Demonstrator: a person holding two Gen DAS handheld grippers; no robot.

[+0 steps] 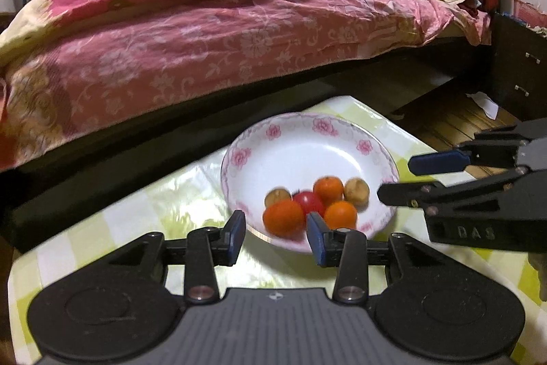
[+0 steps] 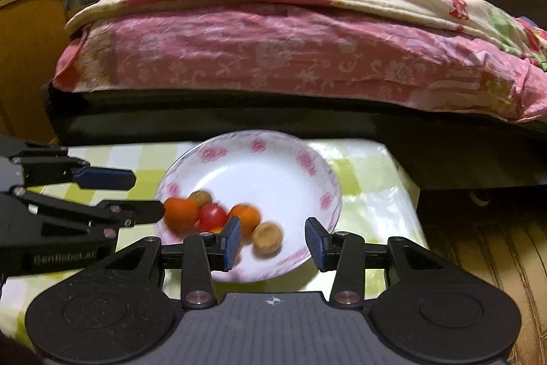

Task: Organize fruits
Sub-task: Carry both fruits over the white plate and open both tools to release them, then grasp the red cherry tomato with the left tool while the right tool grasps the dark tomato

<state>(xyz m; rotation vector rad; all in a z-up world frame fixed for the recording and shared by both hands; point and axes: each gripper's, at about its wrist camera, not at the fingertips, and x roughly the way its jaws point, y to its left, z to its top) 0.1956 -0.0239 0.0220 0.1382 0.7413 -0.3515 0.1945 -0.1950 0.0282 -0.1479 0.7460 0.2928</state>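
Note:
A white plate with pink flowers (image 1: pixel 294 142) (image 2: pixel 273 166) stands on the table and holds several fruits: oranges (image 1: pixel 283 217) (image 2: pixel 180 212), a red tomato (image 1: pixel 307 200) (image 2: pixel 212 216) and brown round fruits (image 1: pixel 356 191) (image 2: pixel 267 238). My left gripper (image 1: pixel 276 236) is open and empty, just in front of the plate's near rim. It also shows in the right wrist view (image 2: pixel 143 194) at the plate's left edge. My right gripper (image 2: pixel 272 242) is open and empty over the plate's near side. It also shows in the left wrist view (image 1: pixel 398 178) right of the plate.
The small table has a green and white checked cloth (image 1: pixel 164 204) (image 2: pixel 372 194). A bed with a pink flowered quilt (image 1: pixel 205 40) (image 2: pixel 273 57) stands close behind it. The wooden floor (image 1: pixel 451 122) drops off right of the table. A dark nightstand (image 1: pixel 519 70) stands at far right.

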